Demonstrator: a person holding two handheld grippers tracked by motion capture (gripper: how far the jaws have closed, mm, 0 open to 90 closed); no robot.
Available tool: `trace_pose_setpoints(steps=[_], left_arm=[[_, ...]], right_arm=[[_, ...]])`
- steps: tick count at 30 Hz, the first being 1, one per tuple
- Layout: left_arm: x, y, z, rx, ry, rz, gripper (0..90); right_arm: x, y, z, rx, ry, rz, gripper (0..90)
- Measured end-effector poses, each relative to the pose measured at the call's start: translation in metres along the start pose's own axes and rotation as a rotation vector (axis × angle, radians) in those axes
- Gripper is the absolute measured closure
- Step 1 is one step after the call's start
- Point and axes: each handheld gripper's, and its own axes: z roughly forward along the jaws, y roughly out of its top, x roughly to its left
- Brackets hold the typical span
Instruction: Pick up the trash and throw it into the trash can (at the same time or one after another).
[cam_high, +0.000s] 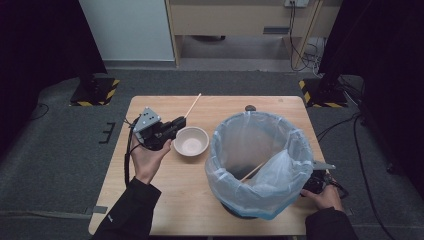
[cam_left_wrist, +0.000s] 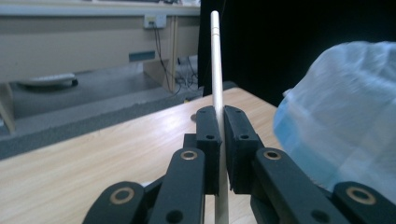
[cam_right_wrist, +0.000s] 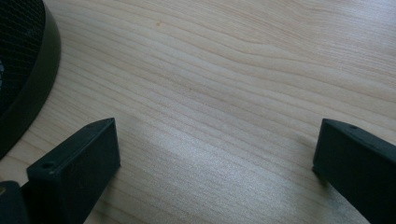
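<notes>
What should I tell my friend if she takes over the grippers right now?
Left gripper: jaws shut on a chopstick, held above the table beside the bowl.
Right gripper: jaws open, nothing between them, resting on the table by the base of the bin.
Done: a second chopstick already lies inside the bin's blue bag.
Left, probably: drop the held chopstick into the bin; the bowl may go next.

A pale bowl (cam_high: 191, 141) sits at centre frame on the wooden bench (cam_high: 165, 200); right of it stands a bag-lined bin (cam_high: 260, 162), a second stick (cam_high: 252, 172) inside.
</notes>
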Motion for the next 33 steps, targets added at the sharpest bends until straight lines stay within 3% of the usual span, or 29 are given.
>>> trace_pose_setpoints(steps=[16, 33], left_arm=[[-0.02, 0.024, -0.026, -0.127, -0.039, 0.043, 85.0], [-0.036, 0.036, -0.04, -0.21, -0.076, 0.072, 85.0]], right_arm=[[0.0, 0.0, 0.0, 0.0, 0.0, 0.0, 0.8], [0.0, 0.0, 0.0, 0.0, 0.0, 0.0, 0.8]])
